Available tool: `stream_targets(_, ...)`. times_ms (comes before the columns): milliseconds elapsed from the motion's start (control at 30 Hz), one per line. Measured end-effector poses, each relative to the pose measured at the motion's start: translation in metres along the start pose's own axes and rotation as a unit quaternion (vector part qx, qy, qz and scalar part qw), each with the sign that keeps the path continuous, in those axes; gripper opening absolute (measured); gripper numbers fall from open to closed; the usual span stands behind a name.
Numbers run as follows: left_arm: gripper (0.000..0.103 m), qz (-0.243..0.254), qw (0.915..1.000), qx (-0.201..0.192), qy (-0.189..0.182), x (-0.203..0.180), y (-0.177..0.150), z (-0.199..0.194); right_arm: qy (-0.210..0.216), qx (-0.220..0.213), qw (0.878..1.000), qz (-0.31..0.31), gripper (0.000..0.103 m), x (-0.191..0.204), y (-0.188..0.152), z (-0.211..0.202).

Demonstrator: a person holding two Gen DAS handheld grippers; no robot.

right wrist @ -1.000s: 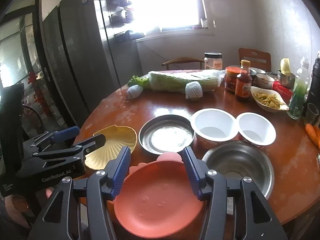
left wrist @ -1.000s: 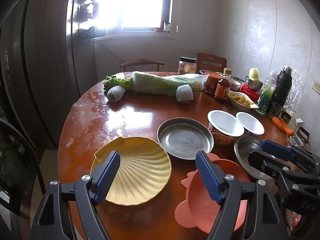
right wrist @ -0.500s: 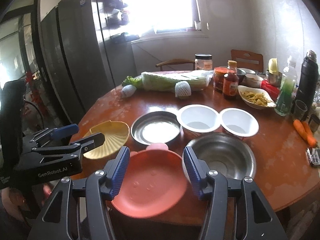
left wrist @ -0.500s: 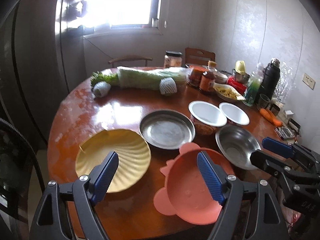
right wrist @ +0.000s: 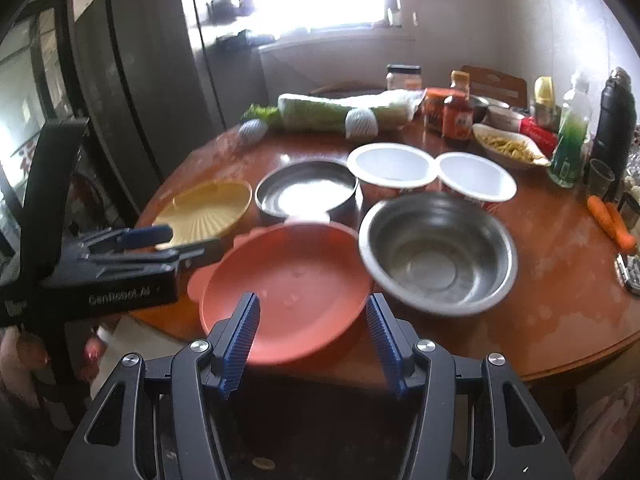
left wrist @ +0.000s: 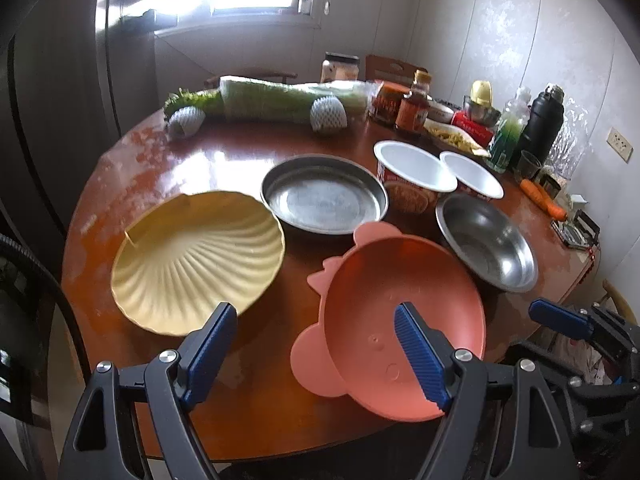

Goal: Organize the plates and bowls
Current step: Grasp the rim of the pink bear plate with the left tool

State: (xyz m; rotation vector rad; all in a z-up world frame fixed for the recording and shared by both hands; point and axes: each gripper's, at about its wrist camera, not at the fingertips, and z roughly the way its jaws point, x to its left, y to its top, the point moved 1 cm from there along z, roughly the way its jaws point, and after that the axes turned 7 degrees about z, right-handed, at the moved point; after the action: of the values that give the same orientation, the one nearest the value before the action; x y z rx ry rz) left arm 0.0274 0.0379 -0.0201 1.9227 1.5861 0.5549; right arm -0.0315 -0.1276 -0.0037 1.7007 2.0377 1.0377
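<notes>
Across the round table [left wrist: 168, 168] the dishes lie unsorted, none stacked. Taking the metal plate [left wrist: 324, 194] as the dial's centre in the left wrist view, the cabbage [left wrist: 288, 98] runs along the far edge at 12 o'clock, and the yellow shell plate [left wrist: 200, 256] lies at 8. The pink plate [left wrist: 400, 312] is at 5, overhanging the near edge, and the steel bowl [left wrist: 486, 242] sits at 4. Two white bowls [left wrist: 414, 166] stand side by side at 2, with the sauce bottle [left wrist: 414, 104] beyond them.

Both tools hang short of the near edge, holding nothing. The left gripper [left wrist: 316, 344] is spread wide, its pads framing the gap between the shell plate and the pink plate. The right gripper [right wrist: 312, 344] stands partly spread, wider than any rim, its pads clear of the pink plate's near lip.

My reading is that the sorting has not begun and this is the approach to a first pickup. The pink plate is the likeliest pick, lying straight ahead of the right gripper with its lip off the table. The next move calls for sliding one pad under that lip and the other over it, then pinching.

Readable writing: "GenRobot.AI" on the left gripper's side in the right wrist view. The bottle and jar labels are too blurred to read.
</notes>
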Motion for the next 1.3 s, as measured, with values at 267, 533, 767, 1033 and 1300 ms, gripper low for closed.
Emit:
stream_targets(267,0.081,0.010,0.9999,0.012,-0.001,-0.007,-0.004,0.013,-0.008,0.025,1.000,0.005,0.055,-0.004,-0.010,0.025)
stream_targets(533,0.080,0.015,0.9996,0.019,-0.015,-0.013,-0.003,0.026,-0.003,0.026,0.999,0.022,0.053,-0.013,-0.010,0.040)
stream_targets(767,0.079,0.019,0.9990,0.034,-0.023,-0.018,-0.008,0.037,0.000,0.032,0.999,0.022,0.046,-0.014,-0.010,0.053)
stream_targets(1033,0.072,0.025,0.9986,0.043,-0.015,-0.022,-0.011,0.047,-0.003,0.041,0.999,0.017,0.038,-0.014,-0.012,0.064)
stream_targets(1300,0.059,0.021,0.9991,0.036,-0.007,-0.014,-0.012,0.037,-0.006,0.038,0.999,0.015,0.038,-0.011,-0.010,0.061)
